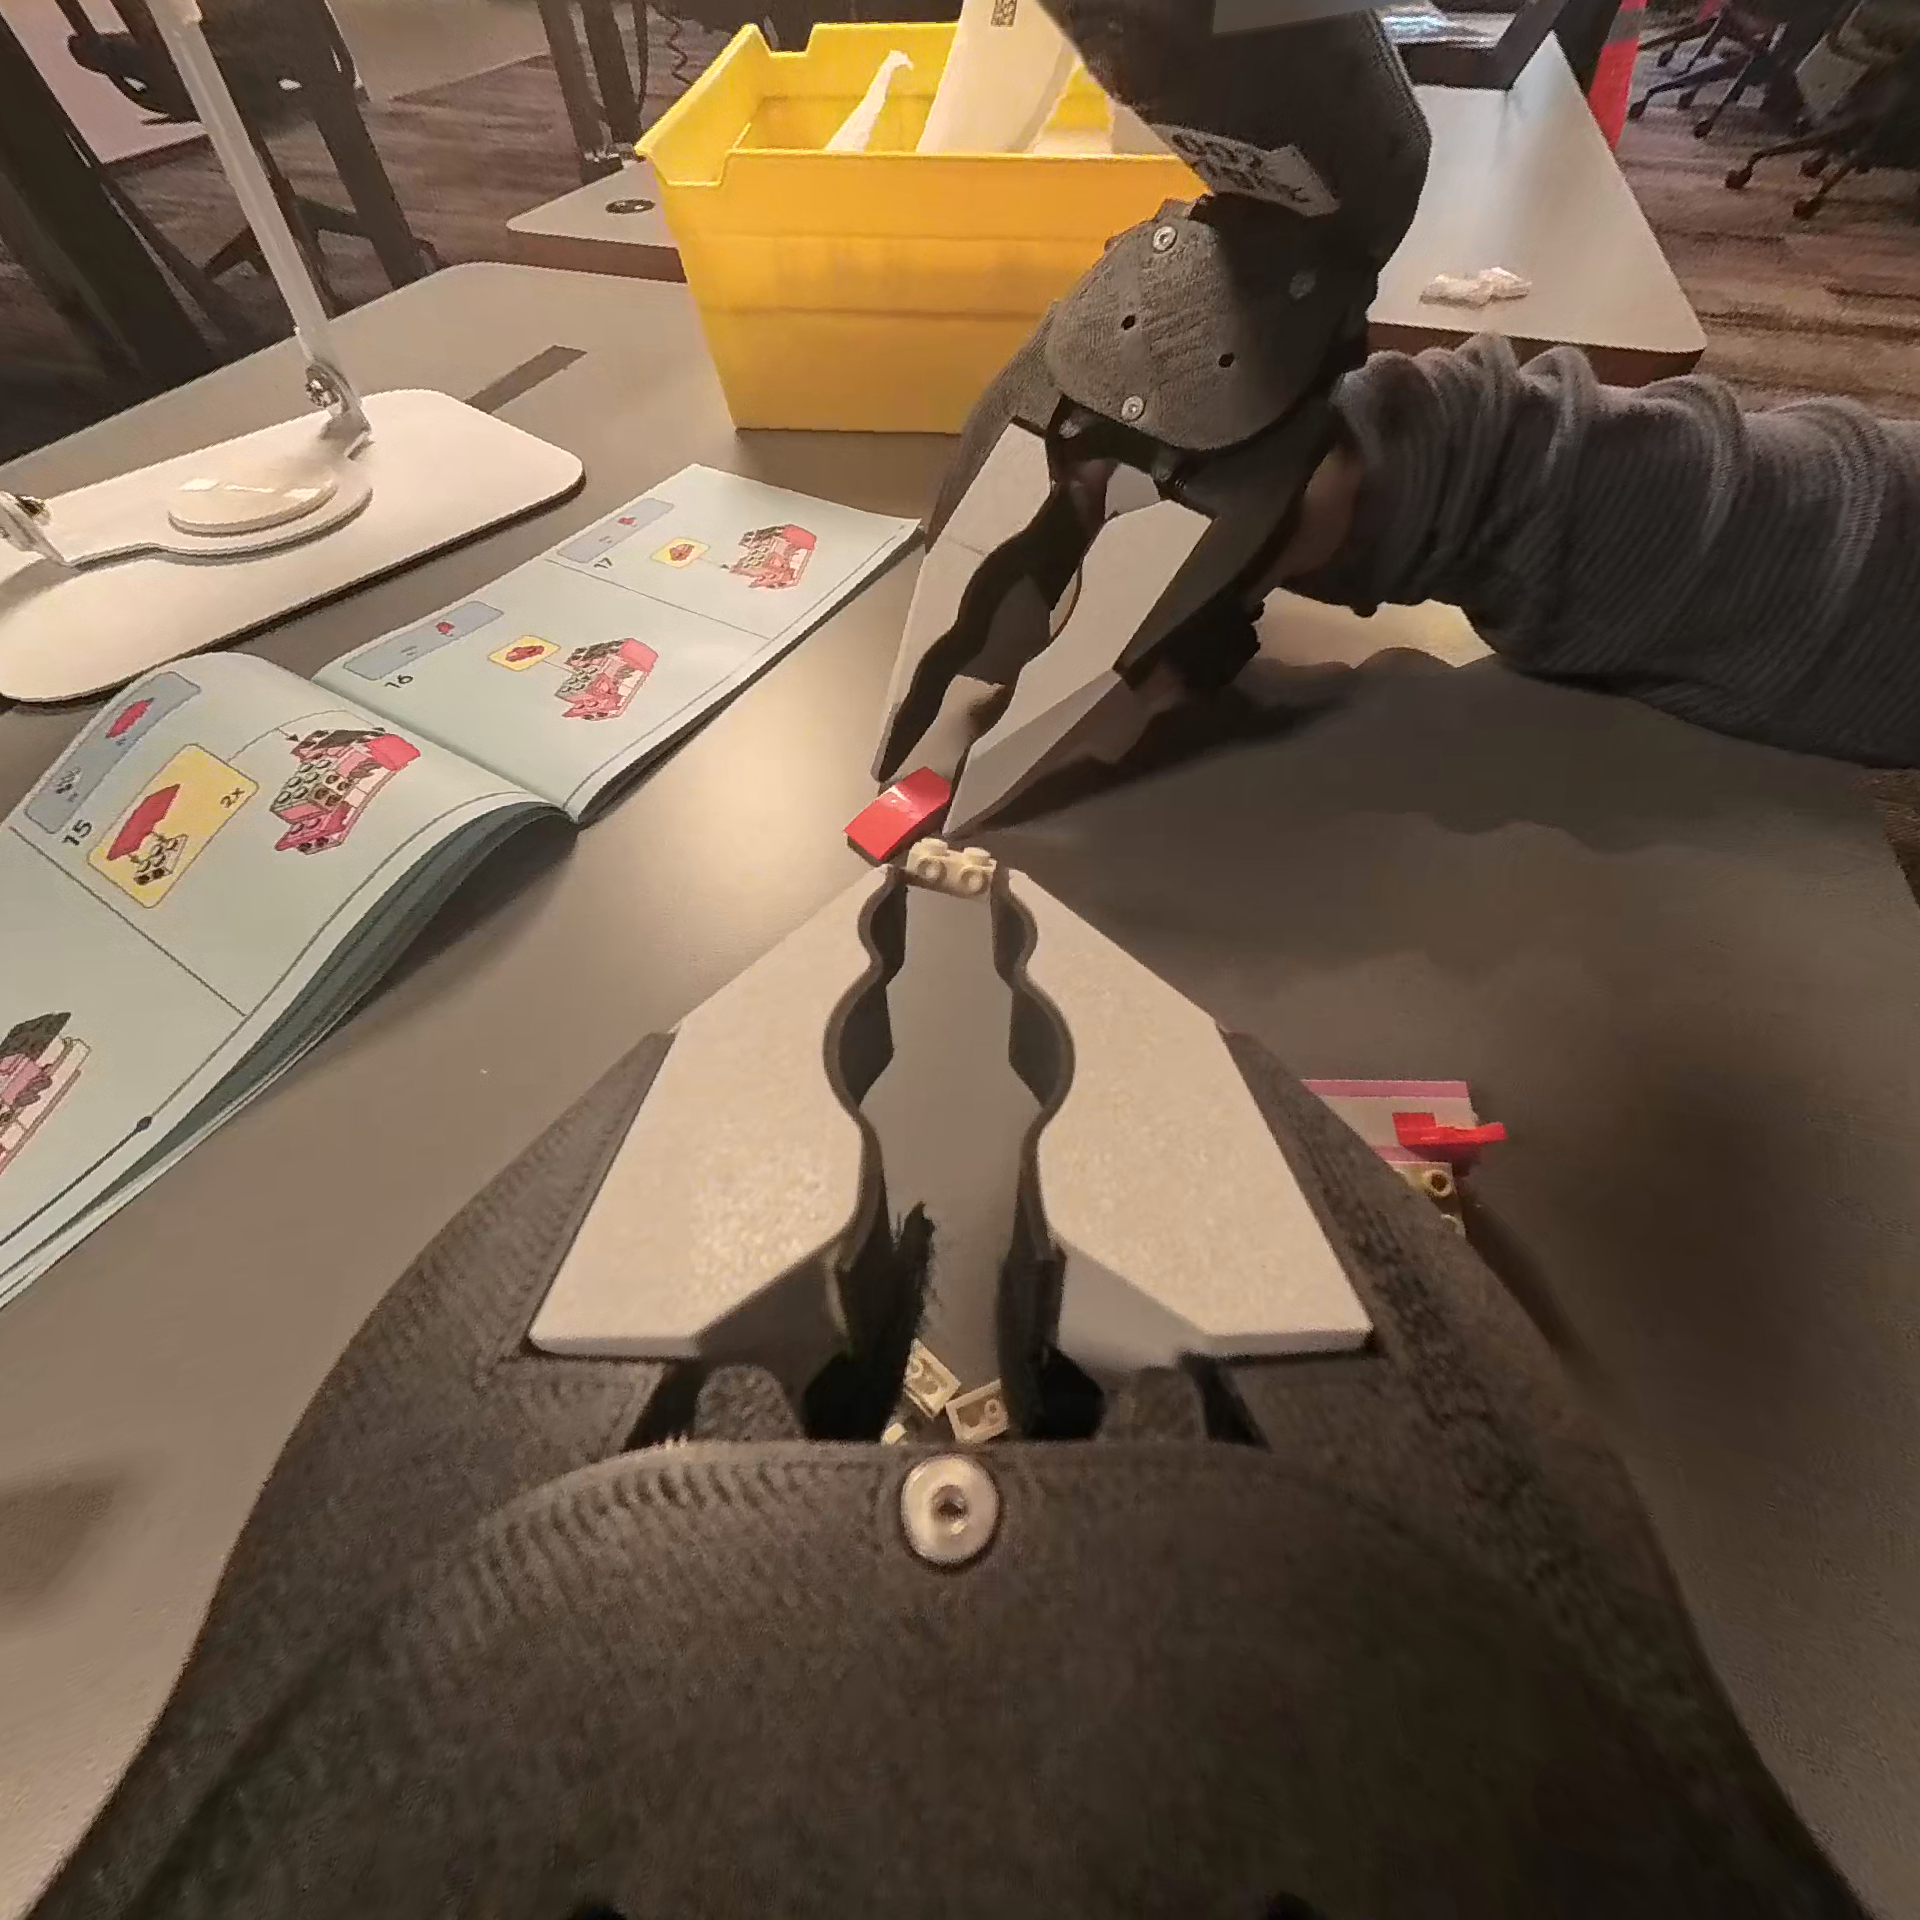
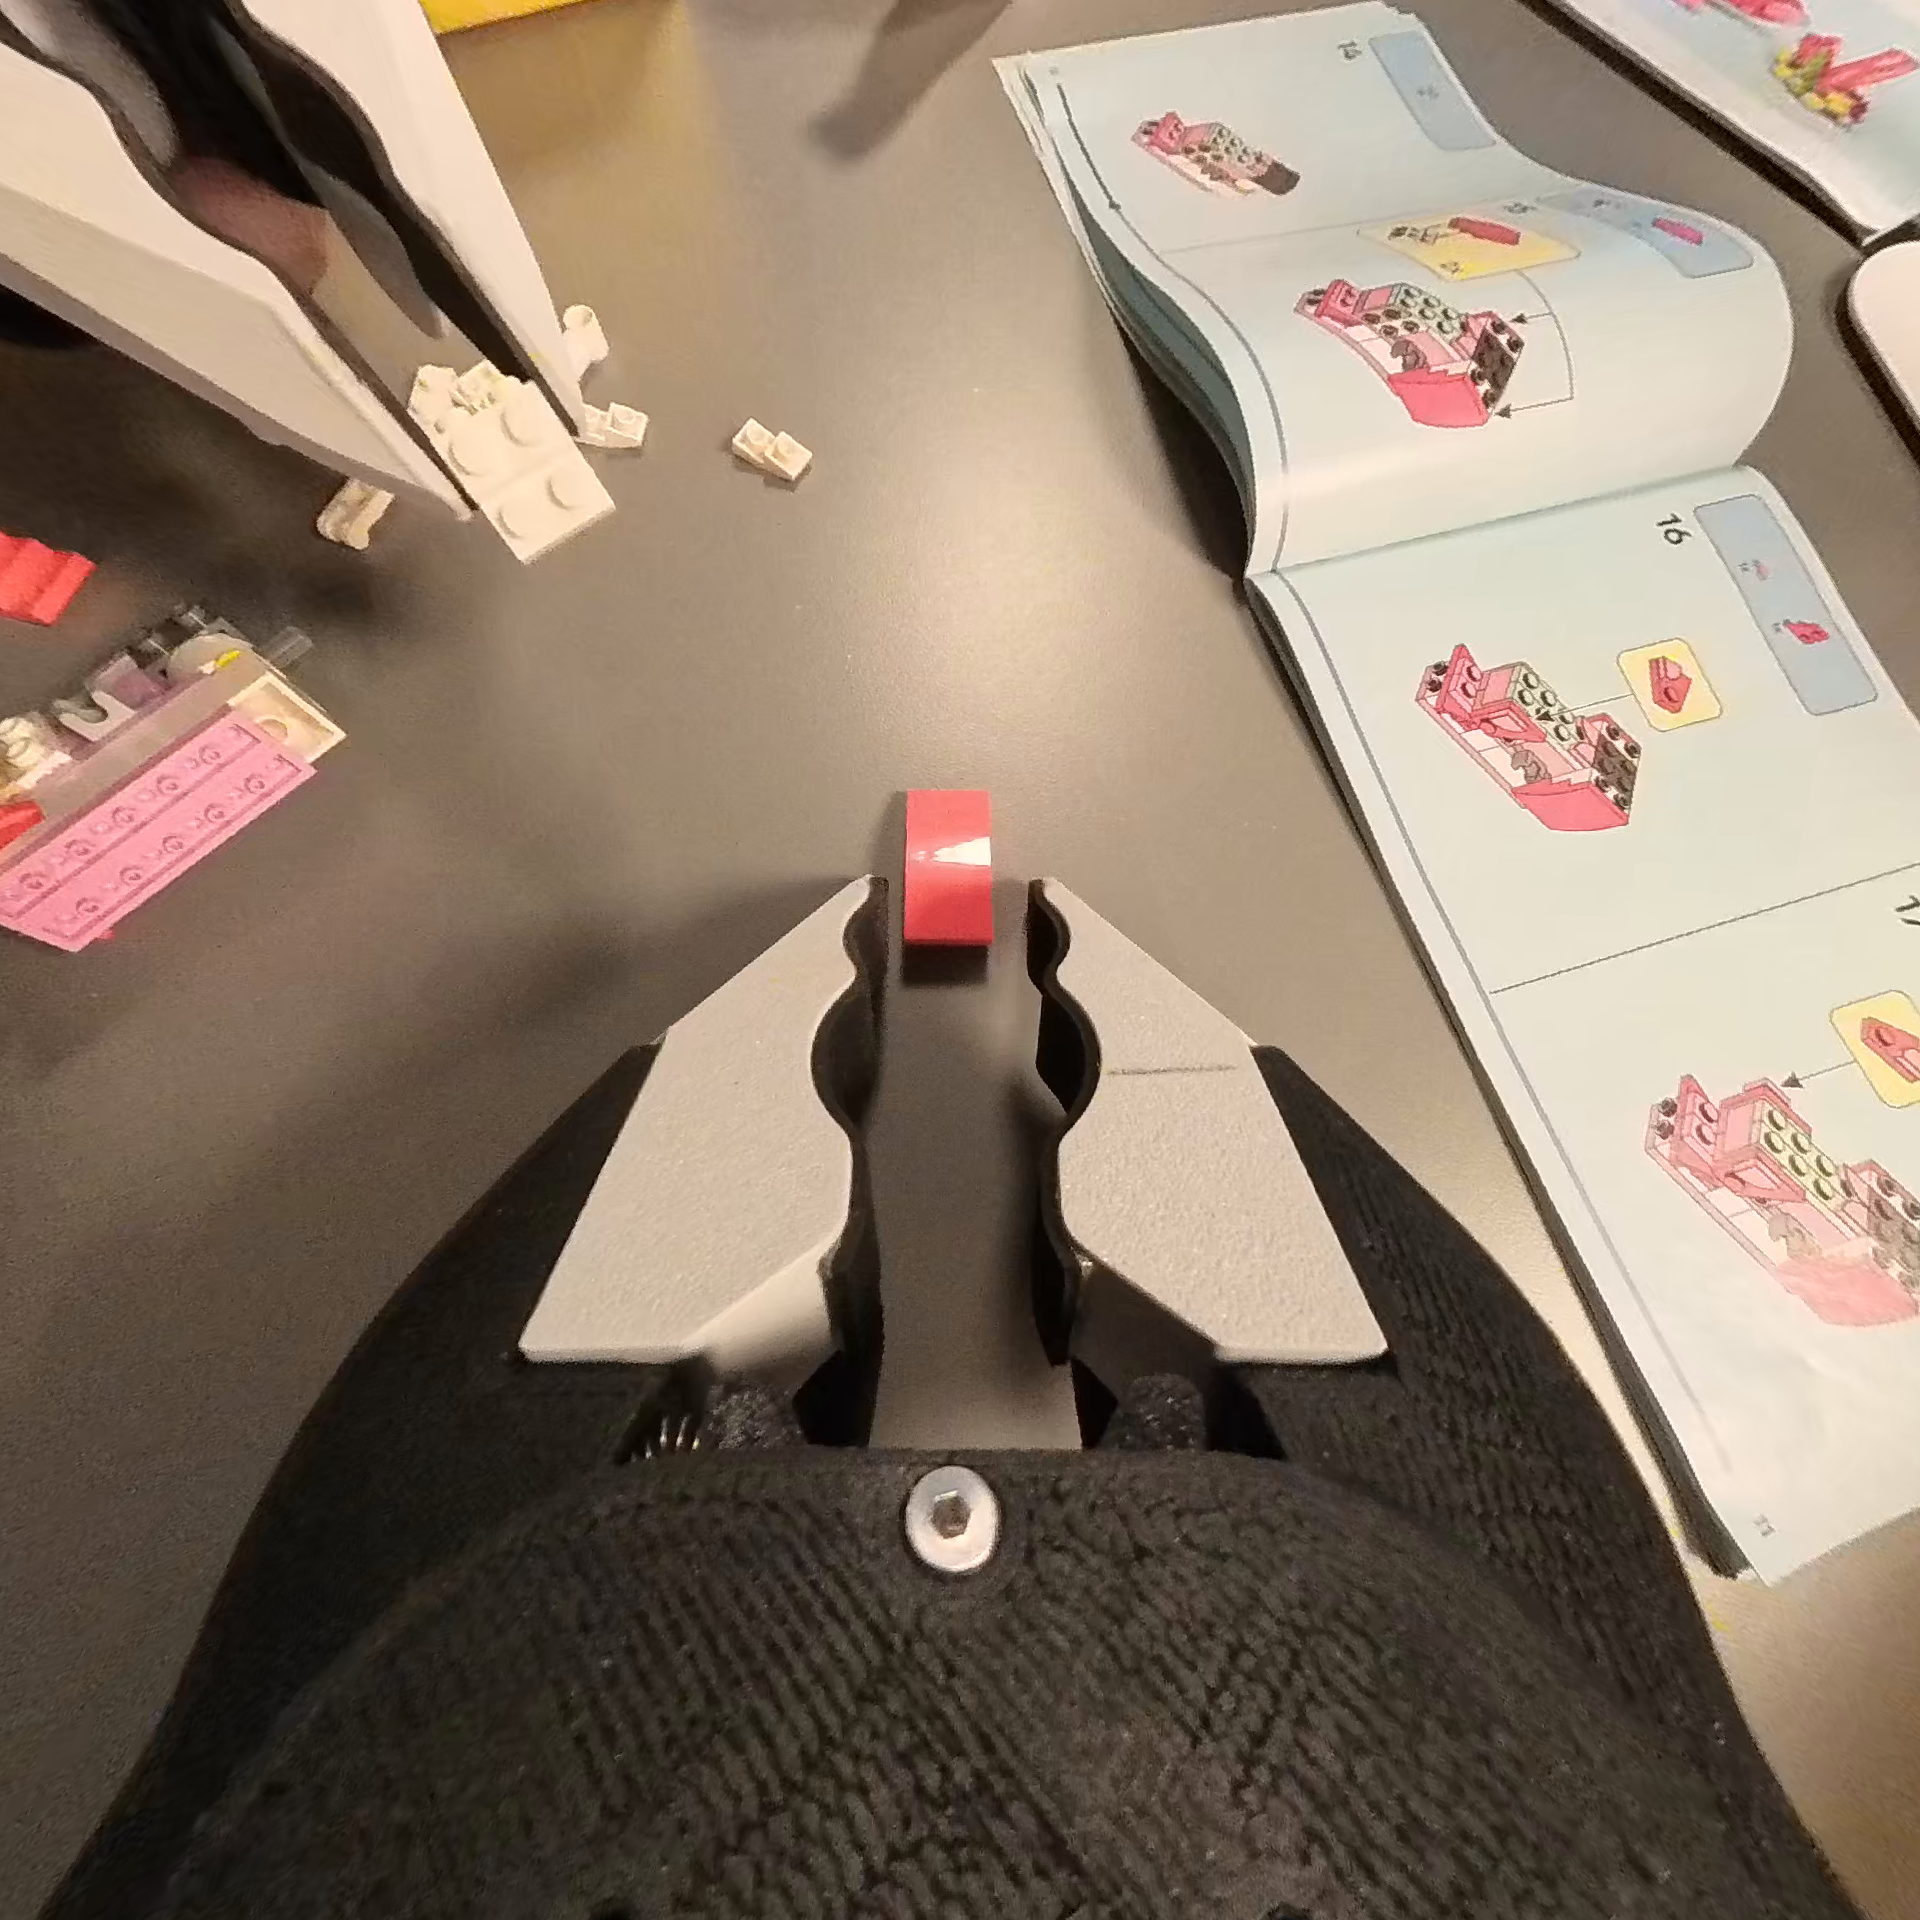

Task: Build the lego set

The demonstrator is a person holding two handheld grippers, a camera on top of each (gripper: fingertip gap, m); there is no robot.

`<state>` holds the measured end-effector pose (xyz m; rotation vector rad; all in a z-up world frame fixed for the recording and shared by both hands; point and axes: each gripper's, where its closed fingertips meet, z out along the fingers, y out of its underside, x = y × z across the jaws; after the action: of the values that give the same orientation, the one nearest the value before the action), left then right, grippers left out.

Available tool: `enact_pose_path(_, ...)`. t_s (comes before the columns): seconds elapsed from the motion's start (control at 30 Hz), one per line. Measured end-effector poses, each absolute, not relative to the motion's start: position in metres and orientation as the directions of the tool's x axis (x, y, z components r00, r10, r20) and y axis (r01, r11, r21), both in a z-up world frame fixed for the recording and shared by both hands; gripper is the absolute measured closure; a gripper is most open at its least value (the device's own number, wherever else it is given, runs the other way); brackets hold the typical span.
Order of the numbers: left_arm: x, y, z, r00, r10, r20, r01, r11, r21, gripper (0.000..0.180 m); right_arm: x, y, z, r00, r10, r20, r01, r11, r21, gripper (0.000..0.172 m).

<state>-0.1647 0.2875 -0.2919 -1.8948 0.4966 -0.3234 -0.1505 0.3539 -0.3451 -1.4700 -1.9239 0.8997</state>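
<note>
My left gripper (image 1: 948, 881) is shut on a small white brick piece (image 1: 951, 868) with two studs facing me, held just above the dark table (image 1: 1455, 935). In the right wrist view this gripper (image 2: 520, 468) comes in from the upper left with the white plate piece (image 2: 530, 457) at its tips. My right gripper (image 2: 953, 883) is open. A red curved brick (image 2: 945, 868) lies on the table between its fingertips, with a gap on each side. In the left wrist view the right gripper (image 1: 920, 800) points down at the red brick (image 1: 896, 816), right beside the white piece.
An open instruction booklet (image 2: 1507, 520) lies to the right in the right wrist view. A pink and white brick assembly (image 2: 145, 831), a red piece (image 2: 36, 582) and loose white bits (image 2: 771, 452) lie left. A yellow bin (image 1: 883, 291) and white lamp base (image 1: 260, 520) stand behind. The gap from one gripper's tips to the other's is roughly 9 centimeters.
</note>
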Motion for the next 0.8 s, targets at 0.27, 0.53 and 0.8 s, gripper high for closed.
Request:
enact_pose_path(0.27,-0.165,0.289,-0.291,0.878,-0.478,-0.021,-0.188,-0.304,-0.934,0.165,-0.153,0.353,-0.344,-0.26,0.963,0.072,0.584,0.217,-0.782,0.146)
enact_pose_path(0.53,-0.19,0.299,-0.276,0.946,-0.309,-0.101,-0.175,-0.22,-0.96,0.165,-0.155,0.354,-0.341,-0.257,0.96,0.108,0.563,0.24,-0.791,0.14)
enact_pose_path(0.8,-0.21,0.297,-0.254,0.975,-0.204,-0.086,-0.107,-0.093,-0.99,0.165,-0.155,0.353,-0.334,-0.265,0.96,0.091,0.521,0.221,-0.824,0.139)
